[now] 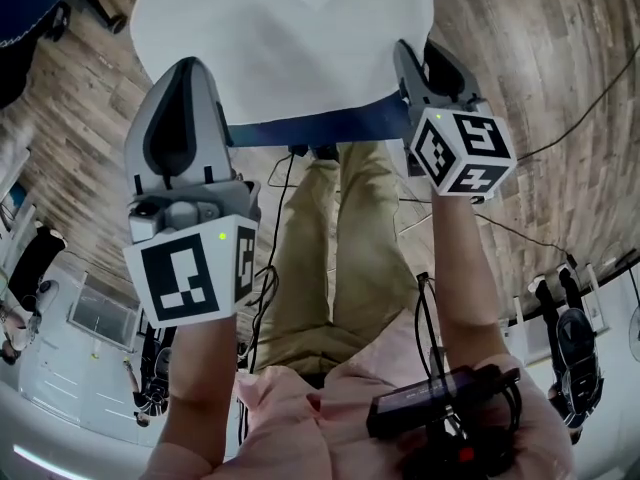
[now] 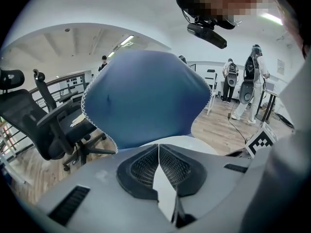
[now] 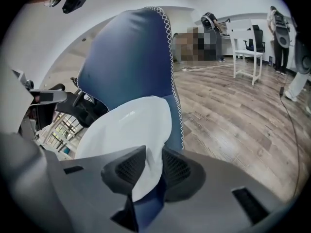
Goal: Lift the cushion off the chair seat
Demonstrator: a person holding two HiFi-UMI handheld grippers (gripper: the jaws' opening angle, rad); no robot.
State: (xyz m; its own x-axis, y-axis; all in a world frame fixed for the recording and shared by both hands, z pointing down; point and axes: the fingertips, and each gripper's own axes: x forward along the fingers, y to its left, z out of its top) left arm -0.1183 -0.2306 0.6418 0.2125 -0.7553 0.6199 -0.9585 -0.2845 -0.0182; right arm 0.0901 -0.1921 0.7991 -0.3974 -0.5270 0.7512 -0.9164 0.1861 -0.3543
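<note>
Cushion [image 1: 280, 38] pinched in left tool [image 2: 158, 146] and right tool [image 3: 150, 153]; blue underside [image 2: 146, 106] broad in gripper views

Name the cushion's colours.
The cushion is blue one side, white the other; right gripper view.

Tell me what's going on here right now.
A person holds a fabric cushion, white on one face and blue on the other, with two handheld grippers. The left gripper and the right gripper are each shut on an edge of it. The cushion hangs in the air above the wooden floor, with no chair seat beneath it in view.
</note>
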